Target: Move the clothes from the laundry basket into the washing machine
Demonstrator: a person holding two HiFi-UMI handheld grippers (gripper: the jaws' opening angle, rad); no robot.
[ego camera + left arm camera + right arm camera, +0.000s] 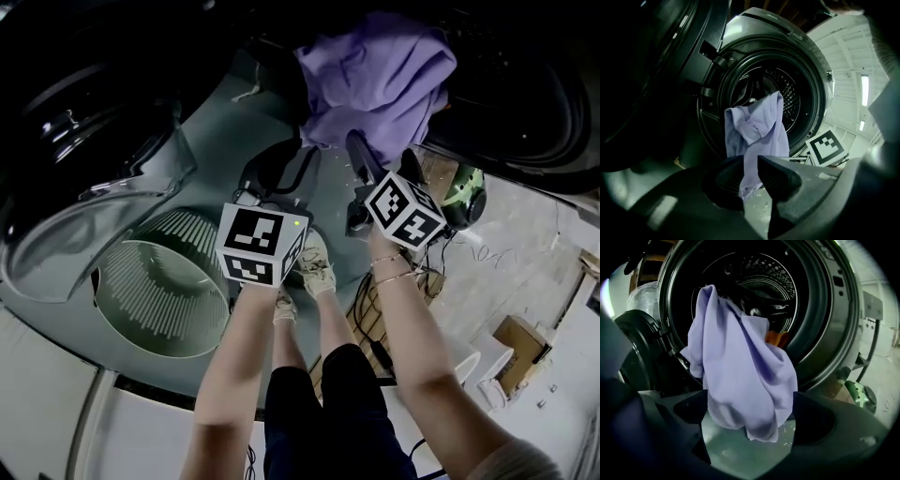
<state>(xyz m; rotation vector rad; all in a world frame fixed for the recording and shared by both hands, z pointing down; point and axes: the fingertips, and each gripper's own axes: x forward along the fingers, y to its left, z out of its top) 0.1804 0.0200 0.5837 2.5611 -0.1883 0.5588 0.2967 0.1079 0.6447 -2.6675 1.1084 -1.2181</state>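
A lilac garment (375, 80) hangs half out of the washing machine's round drum opening (764, 277), its lower end drooping over the rim. My left gripper (298, 155) (747, 161) is shut on the garment's thin hanging tail (757, 136). My right gripper (361, 150) (747, 404) stands open, jaws wide either side of the garment's bulky lower fold (745, 380) without pinching it. Something orange (777, 338) shows inside the drum behind the garment. The pale slotted laundry basket (141, 281) sits on the floor at lower left, with no clothes visible inside.
The washer's door (84, 122) swings open to the left, its glass bowl above the basket. The person's shoes (314, 267) stand on the green floor before the machine. A green object (466, 192), cables and a cardboard box (520, 337) lie to the right.
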